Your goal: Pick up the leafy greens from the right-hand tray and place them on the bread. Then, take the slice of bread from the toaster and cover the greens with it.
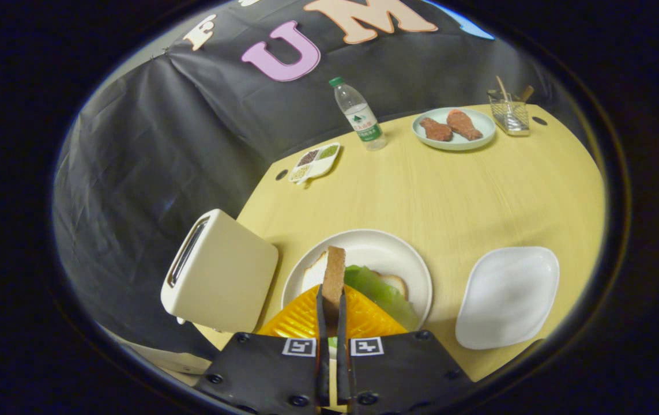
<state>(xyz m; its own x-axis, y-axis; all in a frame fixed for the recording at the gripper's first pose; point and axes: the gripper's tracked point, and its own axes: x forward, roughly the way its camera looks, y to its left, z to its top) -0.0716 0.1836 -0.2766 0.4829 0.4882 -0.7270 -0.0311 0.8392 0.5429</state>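
Table [456, 196], pale yellow wood grain, takes up most of the ground ahead of the gripper [332, 314]. Toaster [222, 288] sits just off to the left of the fingers, cream-coloured, slot facing up; no bread seen standing in the slot from here.

Round plate [390, 245] lies straight ahead. On it, a slice of bread [313, 275] lying flat with leafy greens [378, 291] spread over it; a bit of crust peeks out past the greens on the right. Empty white tray [508, 297] sits to the right of the plate, close but not touching.

Fingers are closed together on a second bread slice [334, 276], held edge-on and upright, its brown crust rising between the tips, directly over the plate. Both fingers press its faces.

Judgement: greens step done, covering step in hand. The slice looks light and fairly stiff, but crumbly and easily dented; a grip across the flat faces near one edge, as here, seems right. It needs tipping flat before letting go, or it may land on edge and slide off the slick greens.

Far side of the table: dish with two brown pieces of meat [450, 127], water bottle [359, 115], small divided tray of grains [315, 162], wire holder with sticks [509, 112].
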